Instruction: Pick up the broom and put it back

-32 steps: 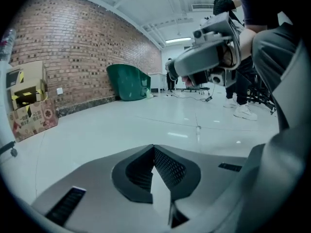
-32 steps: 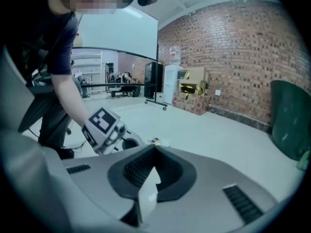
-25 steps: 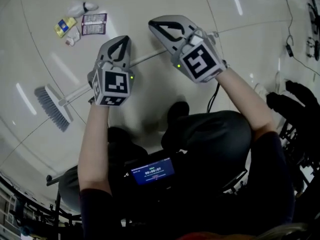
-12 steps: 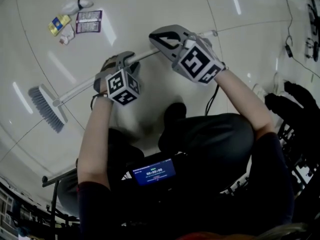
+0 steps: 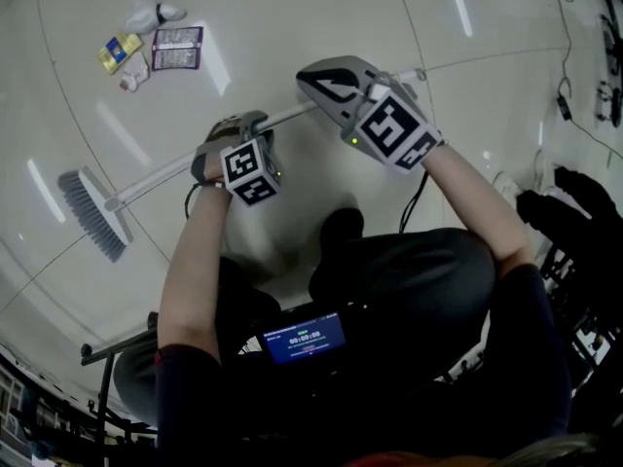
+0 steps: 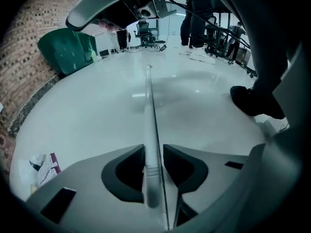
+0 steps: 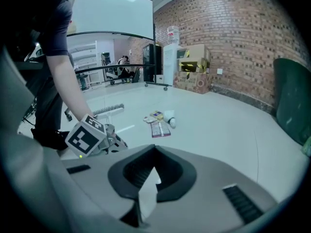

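From my station I see the broom (image 5: 156,177) lying flat on the pale floor (image 5: 292,27), its brush head (image 5: 92,212) at the left of the head view and its handle (image 6: 149,106) running up and to the right under both tools; the left gripper (image 5: 238,129) sits about midway along that handle, the forearm reaching straight out from the body and the wrist bent so the tool points steeply down at the floor (marker cube turned up toward the camera); in its own view the jaws have just been closing and stand narrow with the handle between them, the left pad against it and the right pad a sliver off, so I would not call it clamped; the right gripper (image 5: 310,78) is farther up the handle, near its far end, on an arm stretched out from the right, slanting down and pointing up-left; its jaws are closed with the tips meeting and the handle caught in the hollow behind them; a few packets (image 5: 180,47) lie on the floor beyond the brush head, well apart from both tools.
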A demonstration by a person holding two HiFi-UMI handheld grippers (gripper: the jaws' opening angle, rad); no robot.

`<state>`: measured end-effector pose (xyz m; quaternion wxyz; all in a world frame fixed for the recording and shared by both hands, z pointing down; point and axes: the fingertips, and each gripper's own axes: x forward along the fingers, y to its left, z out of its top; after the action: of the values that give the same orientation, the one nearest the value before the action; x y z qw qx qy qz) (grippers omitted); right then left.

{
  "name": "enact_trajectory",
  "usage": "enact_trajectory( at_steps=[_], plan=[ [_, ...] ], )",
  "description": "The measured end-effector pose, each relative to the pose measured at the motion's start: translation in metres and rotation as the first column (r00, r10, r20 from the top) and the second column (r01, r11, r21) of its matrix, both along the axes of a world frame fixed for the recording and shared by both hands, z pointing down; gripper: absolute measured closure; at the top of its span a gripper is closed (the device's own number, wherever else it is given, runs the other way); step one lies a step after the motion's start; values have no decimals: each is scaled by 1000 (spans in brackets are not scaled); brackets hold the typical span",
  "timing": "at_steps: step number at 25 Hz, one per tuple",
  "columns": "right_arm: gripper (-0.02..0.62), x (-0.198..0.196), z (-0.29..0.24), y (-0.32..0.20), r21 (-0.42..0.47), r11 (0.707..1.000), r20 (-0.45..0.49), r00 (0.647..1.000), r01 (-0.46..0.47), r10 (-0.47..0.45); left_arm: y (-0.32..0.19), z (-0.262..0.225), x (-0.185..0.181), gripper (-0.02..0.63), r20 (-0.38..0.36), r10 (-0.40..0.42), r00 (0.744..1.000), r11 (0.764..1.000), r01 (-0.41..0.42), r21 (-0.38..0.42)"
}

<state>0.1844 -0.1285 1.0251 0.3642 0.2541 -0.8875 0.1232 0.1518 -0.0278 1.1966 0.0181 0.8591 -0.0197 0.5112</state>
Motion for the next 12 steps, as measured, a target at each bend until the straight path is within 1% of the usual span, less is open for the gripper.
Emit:
enact_trajectory(
  at_steps=[3,6,9,12],
  plan=[
    [578,-7,-4,-4,10,1000,16,1000,7,-7,2,1,1,518,16,-15,1000,1000,15,-9],
    [578,-15,-8,-3,26,999,16,999,37,-37,1,2,1,520,43,-49,998,999,49,-13],
    [578,-24,-18,-3,46,997,26,998,55,-56,2,1,0,522,42,-62,997,998,61,12],
    [578,-27,-30,-5,75,996,41,997,56,-59,-7,-6,-2,522,22,-93,995,994,92,50]
  ],
)
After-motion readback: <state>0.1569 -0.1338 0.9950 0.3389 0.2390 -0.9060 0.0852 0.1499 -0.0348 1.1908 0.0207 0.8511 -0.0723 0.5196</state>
